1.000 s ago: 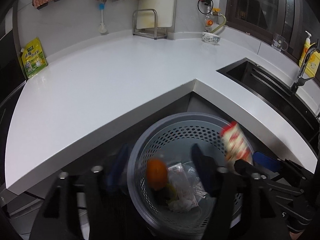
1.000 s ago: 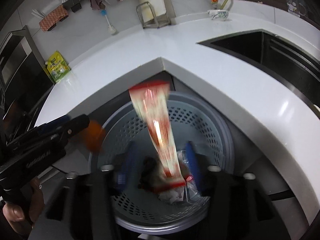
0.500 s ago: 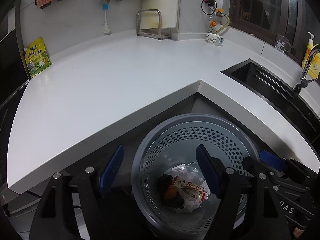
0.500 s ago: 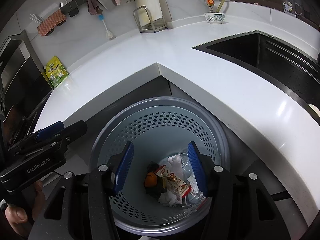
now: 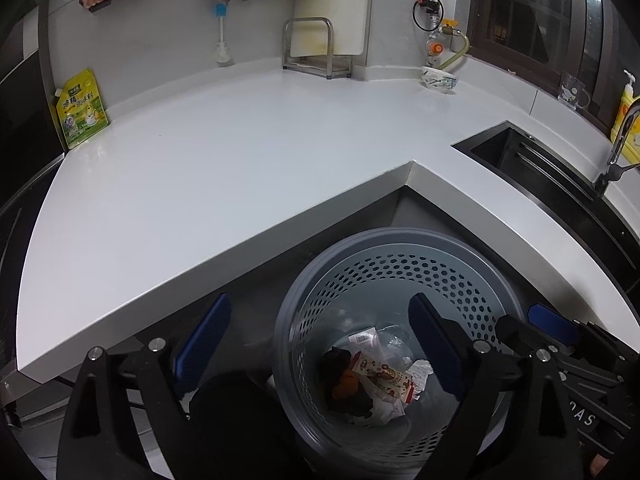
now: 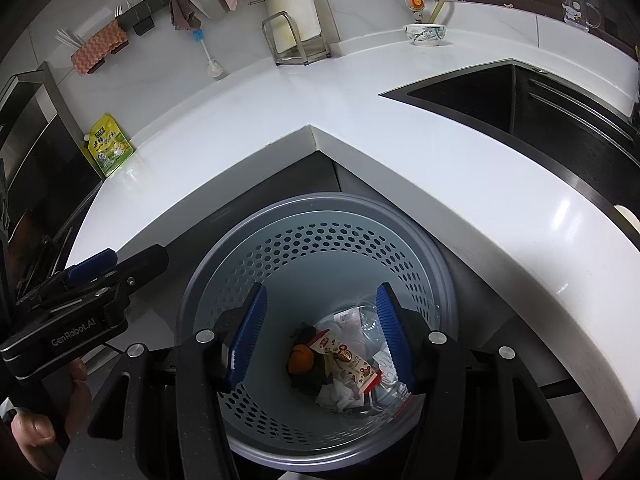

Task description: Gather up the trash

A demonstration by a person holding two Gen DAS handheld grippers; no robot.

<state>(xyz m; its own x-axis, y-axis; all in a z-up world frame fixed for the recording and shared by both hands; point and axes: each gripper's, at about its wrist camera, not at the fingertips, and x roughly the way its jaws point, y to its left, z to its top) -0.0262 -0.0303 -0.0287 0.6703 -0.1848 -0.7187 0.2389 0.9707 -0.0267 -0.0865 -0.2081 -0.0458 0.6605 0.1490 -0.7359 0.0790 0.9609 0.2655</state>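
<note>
We held both grippers above the bin point(image 6: 320, 240): left gripper point(image 5: 318, 340) fingers spreading wider, right gripper point(image 6: 320, 332) fingers apart, both empty. Trash point(image 6: 340, 364) lay at the bin's bottom, evidently dropped there.

Hidden under the snack wrapper point(image 6: 347, 360) and crumpled paper point(image 6: 338, 394) — most of the bin point(image 6: 320, 240) floor. Partly covered by the right gripper point(image 6: 320, 324) pads: a clear plastic piece point(image 6: 370, 316), shape not readable. Too small to read — print on the yellow pouch point(image 5: 81, 109). Cut off at the frame edge: soap bottle point(image 5: 628, 120), a hand point(image 6: 44, 416) below the left gripper point(image 5: 320, 340), whose jaws are opening, nothing between.
</note>
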